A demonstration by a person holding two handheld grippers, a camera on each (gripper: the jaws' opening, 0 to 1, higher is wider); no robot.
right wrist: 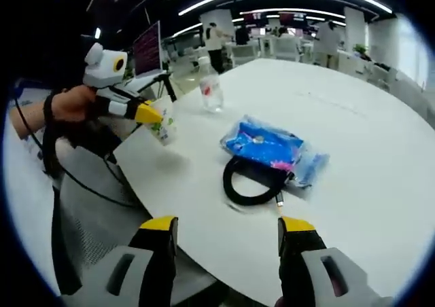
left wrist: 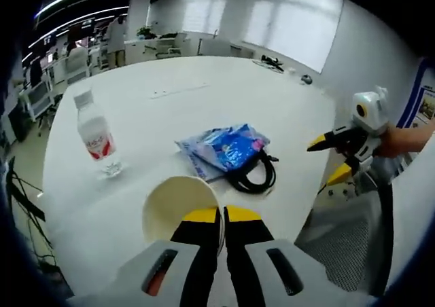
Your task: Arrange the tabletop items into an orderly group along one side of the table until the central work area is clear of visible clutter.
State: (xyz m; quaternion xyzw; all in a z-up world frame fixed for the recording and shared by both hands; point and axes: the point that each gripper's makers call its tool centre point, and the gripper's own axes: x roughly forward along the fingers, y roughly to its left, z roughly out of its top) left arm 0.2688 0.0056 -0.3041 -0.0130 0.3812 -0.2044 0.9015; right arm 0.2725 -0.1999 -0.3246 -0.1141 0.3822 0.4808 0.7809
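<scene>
A cream-coloured paper cup (left wrist: 178, 205) is pinched at its rim between the yellow-tipped jaws of the left gripper (left wrist: 222, 215), which are pressed nearly together on the cup wall; the open mouth of the cup faces up and sits near the edge of the large round white table (left wrist: 204, 110). In the right gripper view the same cup (right wrist: 164, 125) appears tilted, held by the left gripper (right wrist: 151, 113) just at the table's near rim, with a hand (right wrist: 68, 104) wrapped around that gripper's handle. Just beyond the cup, toward the middle of the tabletop, lies a crinkled blue plastic packet with pink and white print (left wrist: 228, 147), and touching its near side is a coiled black cable (left wrist: 255, 174) looped into a rough ring. Farther off to the side stands an upright clear plastic water bottle with a red and white label and a white cap (left wrist: 96, 137), well apart from the packet. The right gripper (right wrist: 228, 227) has its two yellow-tipped jaws spread wide with nothing between them, hovering over the table edge near the cable (right wrist: 251, 181) and packet (right wrist: 268, 147). In the left gripper view the right gripper (left wrist: 333, 159) comes in from the side, beyond the table edge. Behind the table is an office with desks, monitors and bright windows, and people standing in the distance.
</scene>
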